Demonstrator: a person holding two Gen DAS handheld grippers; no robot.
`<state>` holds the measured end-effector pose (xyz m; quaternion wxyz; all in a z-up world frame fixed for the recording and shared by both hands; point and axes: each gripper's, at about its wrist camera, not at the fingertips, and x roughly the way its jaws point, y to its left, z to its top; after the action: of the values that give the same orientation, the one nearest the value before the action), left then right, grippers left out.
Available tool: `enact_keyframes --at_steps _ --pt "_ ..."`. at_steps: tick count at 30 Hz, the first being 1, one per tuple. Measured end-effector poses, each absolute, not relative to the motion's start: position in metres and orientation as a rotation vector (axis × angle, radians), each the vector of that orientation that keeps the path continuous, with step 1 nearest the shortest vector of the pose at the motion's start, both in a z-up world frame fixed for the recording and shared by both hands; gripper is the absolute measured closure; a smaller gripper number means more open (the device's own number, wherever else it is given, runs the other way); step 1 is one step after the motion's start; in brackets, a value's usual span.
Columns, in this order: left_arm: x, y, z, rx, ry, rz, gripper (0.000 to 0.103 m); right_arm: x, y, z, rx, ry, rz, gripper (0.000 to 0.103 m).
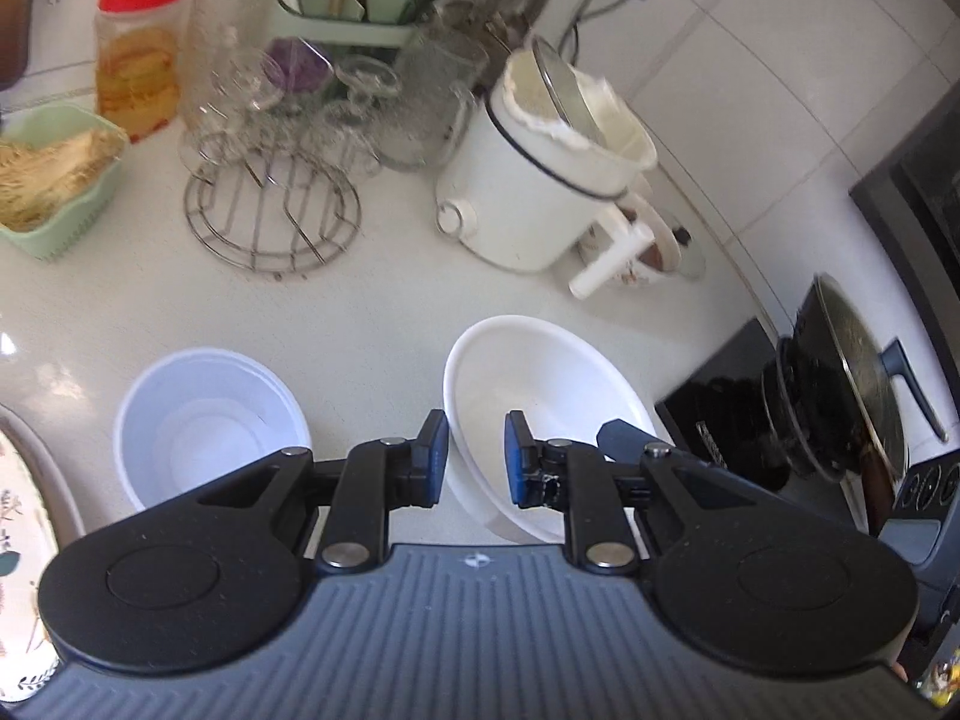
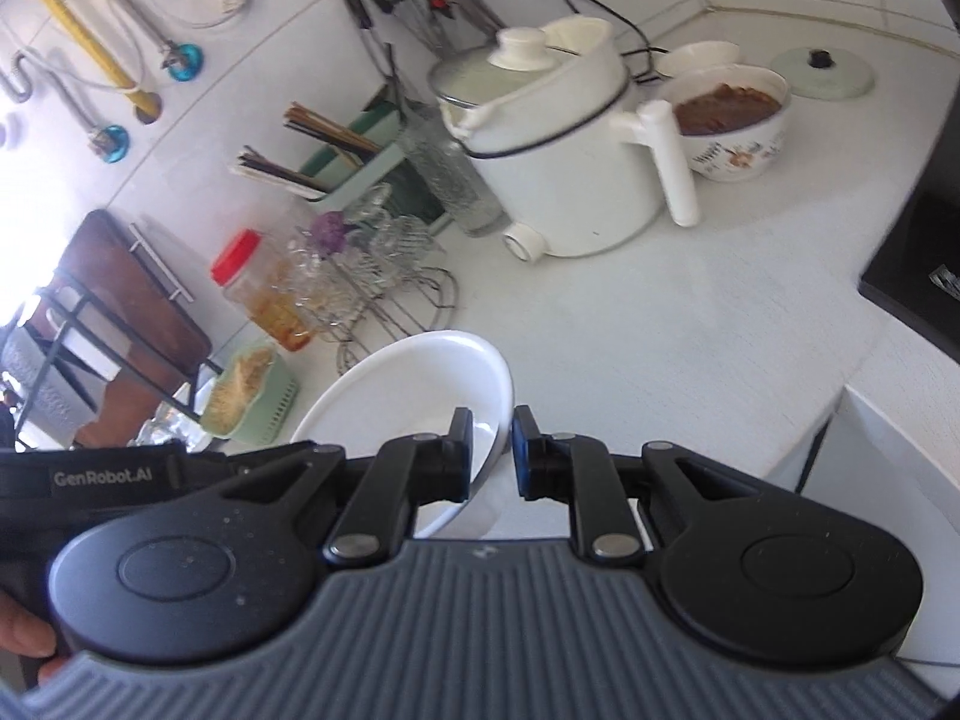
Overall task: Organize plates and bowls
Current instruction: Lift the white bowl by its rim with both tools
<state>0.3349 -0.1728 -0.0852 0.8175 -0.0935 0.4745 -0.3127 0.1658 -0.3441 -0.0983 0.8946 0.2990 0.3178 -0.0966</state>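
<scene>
A white bowl (image 1: 543,387) is tilted above the counter, held at both sides. My left gripper (image 1: 476,459) straddles its near left rim, jaws close on it. My right gripper (image 2: 491,450) straddles the opposite rim of the same bowl (image 2: 414,384); its tip shows in the left wrist view (image 1: 624,438). A second white bowl (image 1: 207,420) stands upright on the counter to the left. A patterned plate (image 1: 18,540) lies at the far left edge.
A white electric pot (image 1: 540,180) stands behind, with a bowl of brown food (image 2: 729,120) beside it. A wire rack with glasses (image 1: 276,204), a red-lidded jar (image 1: 141,48), a green basket (image 1: 54,174), and a black stove with wok (image 1: 834,384) ring the counter.
</scene>
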Motion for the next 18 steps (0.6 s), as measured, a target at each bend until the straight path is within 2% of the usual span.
enact_keyframes --at_steps 10,18 --pt "0.348 -0.148 -0.055 -0.23 0.923 -0.613 0.081 0.195 -0.332 -0.075 0.58 0.661 -0.094 0.085" --pt "0.355 -0.126 -0.052 -0.276 0.91 -0.539 0.081 0.223 -0.316 -0.064 0.522 0.687 -0.027 0.085"
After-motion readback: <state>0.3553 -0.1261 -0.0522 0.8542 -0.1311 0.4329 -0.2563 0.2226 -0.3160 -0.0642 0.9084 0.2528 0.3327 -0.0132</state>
